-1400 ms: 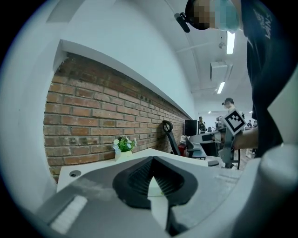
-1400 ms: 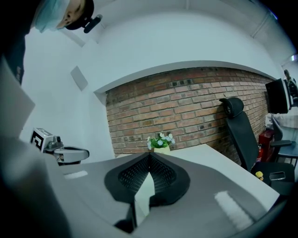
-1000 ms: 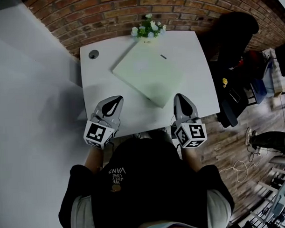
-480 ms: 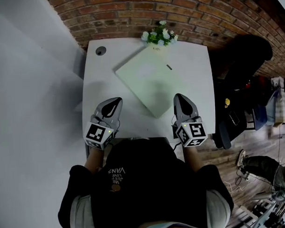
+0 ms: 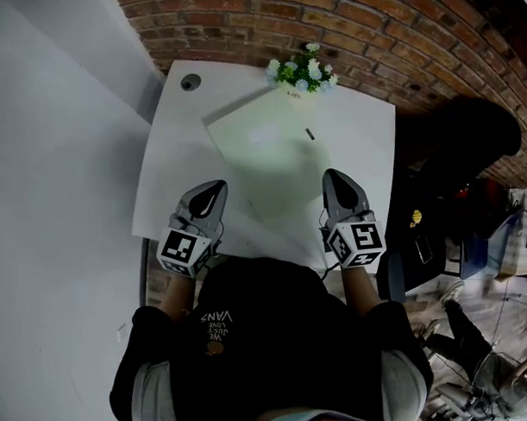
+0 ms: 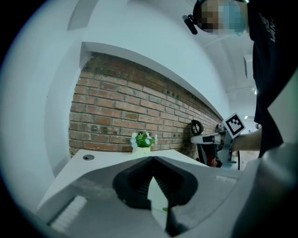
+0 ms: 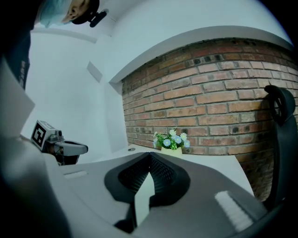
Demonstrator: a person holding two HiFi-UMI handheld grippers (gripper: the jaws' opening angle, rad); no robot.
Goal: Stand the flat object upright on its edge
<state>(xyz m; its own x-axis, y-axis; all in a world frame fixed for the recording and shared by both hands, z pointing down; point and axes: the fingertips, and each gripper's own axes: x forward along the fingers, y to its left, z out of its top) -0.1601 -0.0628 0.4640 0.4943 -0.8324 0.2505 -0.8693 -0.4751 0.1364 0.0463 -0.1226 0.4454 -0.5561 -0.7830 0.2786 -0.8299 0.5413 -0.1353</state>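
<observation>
Two grey hand-held tools, the left gripper [image 5: 213, 188] and the right gripper [image 5: 333, 175], hovered over the near edge of a white square table [image 5: 171, 165], each with its jaws pressed together on nothing. Between them and beyond, across the table's middle, the pale green flat square board [image 5: 279, 153] lay flat and untouched. A small pot of white and blue flowers [image 5: 306, 73] stood at the table's far edge. Seemingly no step was done: gripping, raising and balancing the board on edge all remained.
</observation>
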